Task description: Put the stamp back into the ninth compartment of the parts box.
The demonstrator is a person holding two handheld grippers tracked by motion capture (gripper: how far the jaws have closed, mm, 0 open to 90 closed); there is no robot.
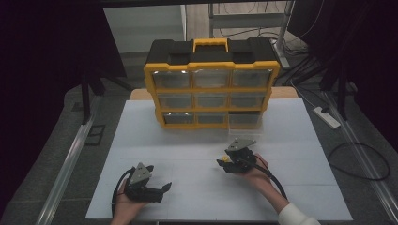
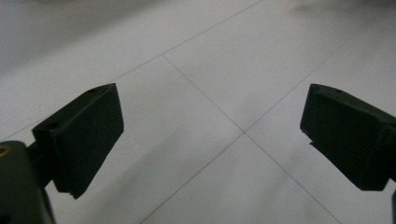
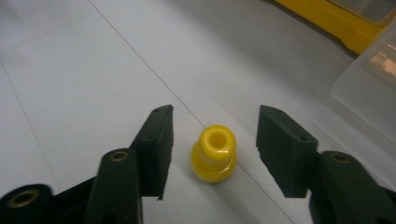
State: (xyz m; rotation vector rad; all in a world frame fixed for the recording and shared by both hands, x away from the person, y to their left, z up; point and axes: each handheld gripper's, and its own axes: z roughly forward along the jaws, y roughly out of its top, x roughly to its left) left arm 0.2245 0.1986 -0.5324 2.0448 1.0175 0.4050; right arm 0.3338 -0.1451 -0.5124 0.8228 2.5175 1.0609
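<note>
A small yellow spool-shaped part [image 3: 214,154] stands upright on the white table, between the jaws of my right gripper [image 3: 214,140], which is open around it without touching. From above, that gripper [image 1: 224,161] sits at centre right with the yellow part [image 1: 226,159] at its tip. My left gripper [image 1: 159,190] rests near the front left edge, its jaws spread wide. In its own view the left gripper [image 2: 210,135] is open over bare table. A yellow and black drawer organizer [image 1: 211,84] stands upright at the back of the table.
One clear drawer [image 1: 244,132] is pulled out of the organizer's bottom right slot onto the table; its clear corner [image 3: 369,88] lies just right of my right gripper. The white table surface [image 1: 187,154] spreads between the grippers. Cables and a power strip [image 1: 326,117] lie on the floor.
</note>
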